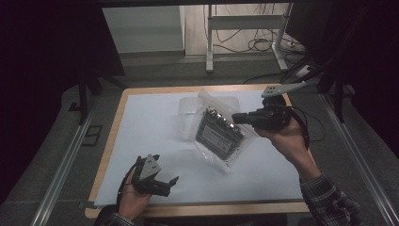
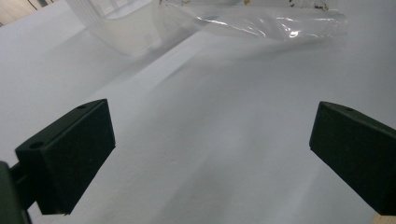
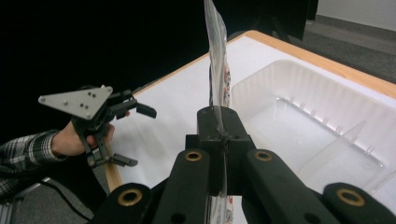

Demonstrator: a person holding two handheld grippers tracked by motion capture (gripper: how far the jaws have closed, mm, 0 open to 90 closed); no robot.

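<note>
The right gripper (image 1: 237, 118) has its jaws pinched shut on the bag's (image 1: 219, 136) edge, holding it above the table (image 1: 141, 122) beside the tray (image 1: 188, 110). The clear film looks limp and slippery, its dark load probably heavy, so a deep edge hold seems best. The right gripper view shows the film (image 3: 217, 60) pinched edge-on; the left gripper view shows the left gripper (image 2: 210, 154) open and empty.

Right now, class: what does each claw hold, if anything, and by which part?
The right claw pinches the clear plastic bag of dark parts by its edge, jaws shut on the film. The left claw holds nothing; its jaws stand open.
</note>
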